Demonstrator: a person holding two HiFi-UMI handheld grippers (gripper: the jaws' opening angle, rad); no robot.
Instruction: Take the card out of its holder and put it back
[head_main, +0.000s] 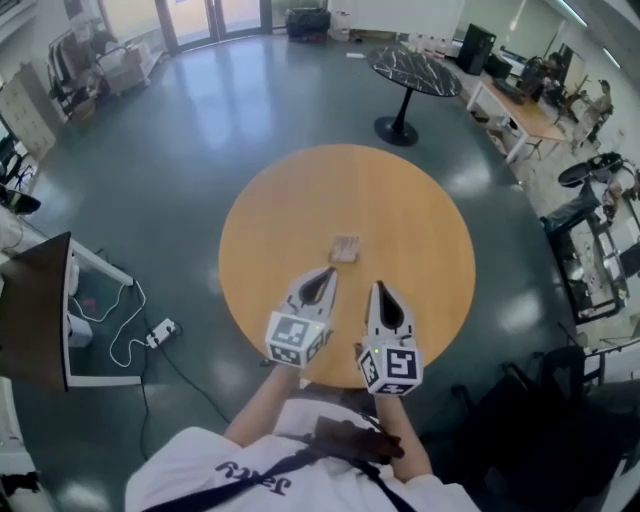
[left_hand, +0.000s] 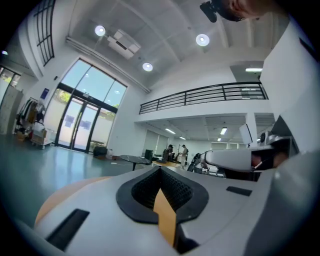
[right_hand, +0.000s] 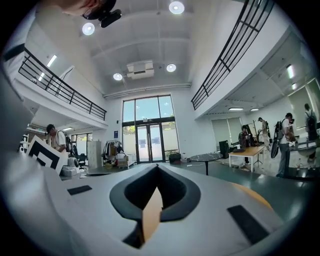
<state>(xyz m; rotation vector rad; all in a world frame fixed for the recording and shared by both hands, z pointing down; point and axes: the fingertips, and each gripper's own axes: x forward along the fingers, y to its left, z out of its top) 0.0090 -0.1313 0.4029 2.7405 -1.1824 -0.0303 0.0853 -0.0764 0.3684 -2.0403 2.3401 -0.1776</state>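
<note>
The left gripper (left_hand: 160, 168) has its jaws closed tip to tip with nothing between them; only a sliver of the orange tabletop shows through the gap behind the tips. The right gripper (right_hand: 157, 166) is the same, jaws together at the point and empty. In the head view both are held side by side and level over the near part of a round wooden table (head_main: 290, 190), each with its marker cube toward the person. The left gripper (head_main: 329, 271) reaches a little farther in than the right gripper (head_main: 378, 286). The card holder (head_main: 344, 249) lies flat near the middle of the table, just beyond the left gripper's tip and apart from it. It sits a bit farther from the right gripper, up and to the left of its tip. It is a small brownish piece, and it is too small to tell whether the card sits in it. Neither gripper touches it. Around the table is a grey-green floor (head_main: 180, 150), with a white power strip (head_main: 161, 330) and its cable lying to the left. A smaller round black table (head_main: 414, 72) stands farther off, and glass doors (right_hand: 149, 136) show at the far end of the hall.
</note>
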